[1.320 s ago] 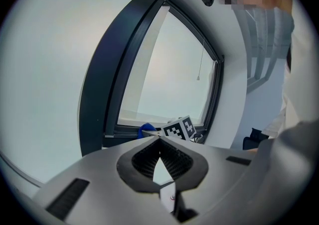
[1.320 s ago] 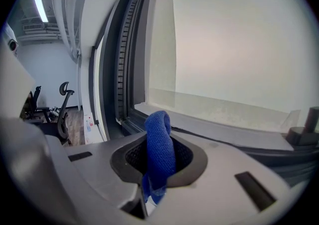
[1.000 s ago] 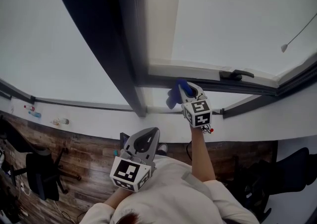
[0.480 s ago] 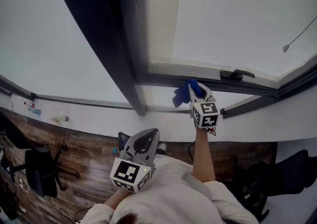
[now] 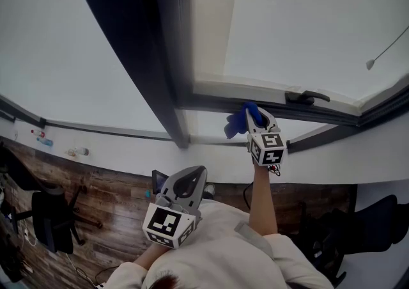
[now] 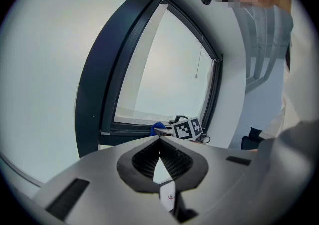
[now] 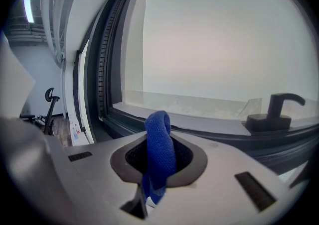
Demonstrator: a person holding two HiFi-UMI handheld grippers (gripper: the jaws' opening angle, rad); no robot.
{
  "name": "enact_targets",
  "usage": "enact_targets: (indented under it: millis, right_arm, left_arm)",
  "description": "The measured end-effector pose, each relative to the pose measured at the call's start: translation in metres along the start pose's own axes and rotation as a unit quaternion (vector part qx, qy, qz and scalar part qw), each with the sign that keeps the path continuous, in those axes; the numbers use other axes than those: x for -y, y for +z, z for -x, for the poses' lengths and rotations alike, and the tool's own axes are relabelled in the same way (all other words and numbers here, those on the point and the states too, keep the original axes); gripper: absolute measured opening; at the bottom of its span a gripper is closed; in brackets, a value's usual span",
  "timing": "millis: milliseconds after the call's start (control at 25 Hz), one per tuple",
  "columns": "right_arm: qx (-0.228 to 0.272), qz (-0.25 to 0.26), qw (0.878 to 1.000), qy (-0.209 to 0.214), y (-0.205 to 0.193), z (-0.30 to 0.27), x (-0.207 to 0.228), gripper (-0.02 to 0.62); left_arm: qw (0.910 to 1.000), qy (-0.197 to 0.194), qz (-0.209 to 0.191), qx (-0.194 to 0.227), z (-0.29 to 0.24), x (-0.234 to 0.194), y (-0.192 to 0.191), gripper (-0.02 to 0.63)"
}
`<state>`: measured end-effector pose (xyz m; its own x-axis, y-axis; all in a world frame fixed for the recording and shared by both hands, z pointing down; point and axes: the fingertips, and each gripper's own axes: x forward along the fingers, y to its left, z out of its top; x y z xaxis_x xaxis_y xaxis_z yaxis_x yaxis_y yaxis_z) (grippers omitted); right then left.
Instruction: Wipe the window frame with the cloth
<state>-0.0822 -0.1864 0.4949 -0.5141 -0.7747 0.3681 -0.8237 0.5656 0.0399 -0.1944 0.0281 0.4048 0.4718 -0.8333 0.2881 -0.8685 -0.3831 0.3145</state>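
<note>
Your right gripper is clamped on the blue cloth, at the lower rail of the window frame. That rail runs 9 to 3 o'clock, with the handle near at 3. Your left gripper, jaws together and empty, hangs well apart at 7 o'clock.

Grey left gripper, white shirt

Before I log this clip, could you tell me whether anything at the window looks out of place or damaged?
Nothing stands out. The blue cloth is clamped in the right gripper at the lower rail of the window frame, left of the handle; the left gripper is shut and empty.
</note>
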Motion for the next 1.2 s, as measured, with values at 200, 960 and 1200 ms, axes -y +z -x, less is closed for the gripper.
enact_targets:
  millis: [200,960,1200]
  right_arm:
    - [0.001,0.001,1.0,0.001,0.001,0.0,0.0,0.051]
    - [-0.001,0.002,1.0,-0.016,-0.005,0.012,0.024,0.051]
    - [0.0,-0.007,0.999,-0.031,-0.007,0.018,0.039,0.051]
  left_arm:
    - [1.0,0.002,0.002,0.0,-0.001,-0.002,0.0,0.005]
    - [0.9999,-0.013,-0.004,-0.007,-0.013,0.009,0.0,0.006]
    - [0.9997,-0.021,-0.004,-0.013,-0.018,0.013,-0.002,0.005]
